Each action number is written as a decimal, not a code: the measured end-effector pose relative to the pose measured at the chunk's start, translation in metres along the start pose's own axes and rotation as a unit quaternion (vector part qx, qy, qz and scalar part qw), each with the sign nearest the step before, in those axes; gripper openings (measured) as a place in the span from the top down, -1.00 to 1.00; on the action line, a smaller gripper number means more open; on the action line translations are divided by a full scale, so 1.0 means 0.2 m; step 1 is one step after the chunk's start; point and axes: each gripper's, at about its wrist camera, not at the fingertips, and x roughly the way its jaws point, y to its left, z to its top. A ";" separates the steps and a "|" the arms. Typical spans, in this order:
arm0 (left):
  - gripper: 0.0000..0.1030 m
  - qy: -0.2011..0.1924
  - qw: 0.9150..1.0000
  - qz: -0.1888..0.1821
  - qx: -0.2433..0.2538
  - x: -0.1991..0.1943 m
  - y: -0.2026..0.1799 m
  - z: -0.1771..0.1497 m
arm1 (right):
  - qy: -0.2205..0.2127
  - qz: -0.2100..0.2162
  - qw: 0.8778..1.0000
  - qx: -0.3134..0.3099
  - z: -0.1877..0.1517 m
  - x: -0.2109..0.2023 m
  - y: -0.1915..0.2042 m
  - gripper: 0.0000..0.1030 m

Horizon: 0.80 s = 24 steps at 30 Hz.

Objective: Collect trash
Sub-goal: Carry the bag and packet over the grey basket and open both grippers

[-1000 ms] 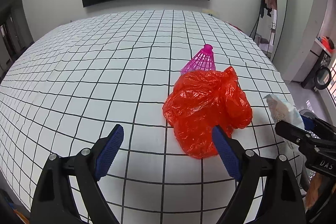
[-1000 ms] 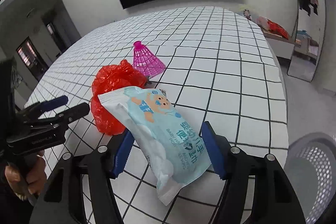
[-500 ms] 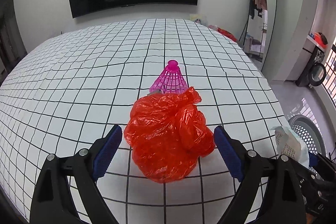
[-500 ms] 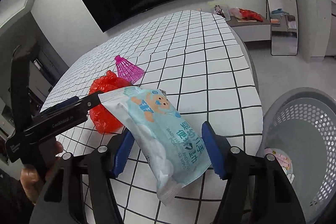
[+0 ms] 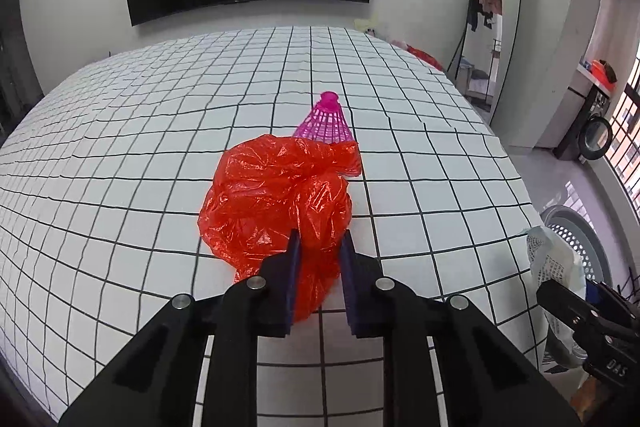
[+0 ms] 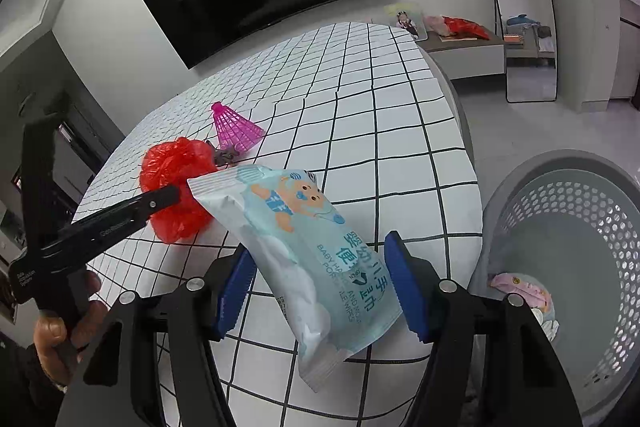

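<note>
The left tool point(image 5: 319, 251) has just been closing, and its blue pads now pinch the near fold of the crumpled red plastic bag point(image 5: 276, 199), which lies on the gridded desk point(image 5: 120, 155); taking the thin film at its nearest bunch gives the pads something thick enough to bite. The right tool point(image 6: 320, 279) stands about half open, clamped across the width of a pale blue wet-wipes pack point(image 6: 304, 247), which juts up and forward out of the jaws and hangs clear of the desk. That pack is carried at the desk's edge beside the grey perforated basket point(image 6: 520, 203) on the floor, probably to be dropped in, since a pink wrapper point(image 6: 520, 289) already lies at its bottom. A pink shuttlecock point(image 5: 326, 121) rests just behind the bag, touching or nearly touching it, not yet collected.
</note>
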 end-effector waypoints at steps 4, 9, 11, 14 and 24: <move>0.63 -0.027 1.000 0.002 -0.009 -0.15 0.06 0.01 | -0.005 0.000 1.000 0.000 -0.01 -0.01 0.00 -0.21; 0.63 -0.054 0.998 -0.004 0.005 -0.27 0.02 0.02 | -0.015 -0.005 1.000 0.004 -0.02 -0.06 -0.01 -0.21; 0.63 -0.058 0.998 -0.016 0.016 -0.29 -0.03 0.02 | -0.021 -0.010 1.000 0.007 -0.03 -0.09 -0.02 -0.21; 0.63 -0.057 0.997 -0.038 0.043 -0.28 -0.16 0.01 | -0.031 -0.024 0.999 0.017 -0.05 -0.15 -0.07 -0.21; 0.63 -0.046 0.981 -0.135 0.133 -0.22 -0.71 -0.01 | -0.071 -0.117 0.988 0.067 -0.14 -0.44 -0.38 -0.21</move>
